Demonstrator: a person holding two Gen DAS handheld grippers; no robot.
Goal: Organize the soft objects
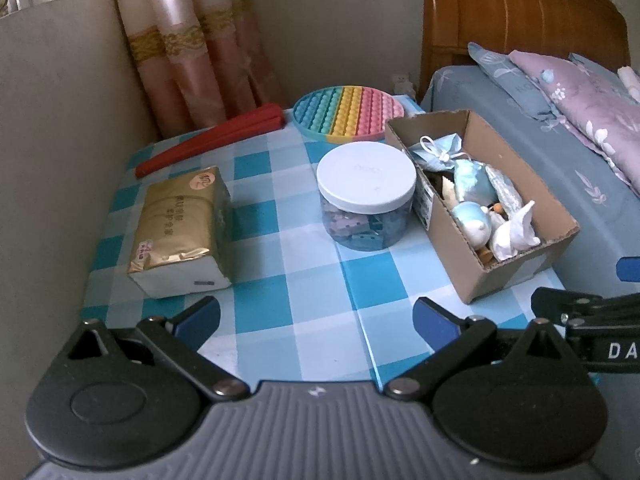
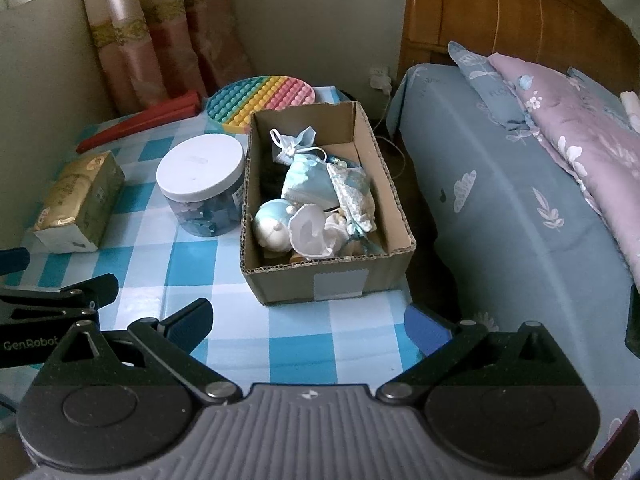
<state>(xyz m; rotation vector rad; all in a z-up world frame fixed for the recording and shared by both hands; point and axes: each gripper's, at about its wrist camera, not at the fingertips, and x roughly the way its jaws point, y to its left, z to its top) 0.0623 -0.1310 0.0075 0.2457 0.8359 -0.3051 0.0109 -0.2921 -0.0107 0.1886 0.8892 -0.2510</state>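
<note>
Soft objects: small pouches and plush toys (image 2: pixel 316 204) lie heaped inside the cardboard box (image 2: pixel 280 280), which sits at the table's bed-side edge.
Left gripper (image 1: pixel 316 316): fingers apart, holding nothing, low over the checked cloth on the near side of the box.
Right gripper (image 2: pixel 308 320): also spread and empty, just in front of the box's near wall.
Risk, snagging: the white drawstring pouch (image 2: pixel 290 142) at the box's far end has loose cords — lifting one piece could drag a neighbour out with it.
Risk, tipping: the box looks light and stands close to the table edge; a push against its wall could slide it toward the bed (image 2: pixel 500 208).
Risk, weak grip: plush compresses, so a shallow pinch may slip.
Beside the box: a white-lidded jar (image 2: pixel 200 184) touches or nearly touches its left wall, crowding entry from that side.
Behind the box: a rainbow bubble mat (image 2: pixel 260 100) and a red folded item (image 2: pixel 136 120).
Left of the jar, well away from the box: a gold tissue pack (image 2: pixel 80 204) — no obstacle.
</note>
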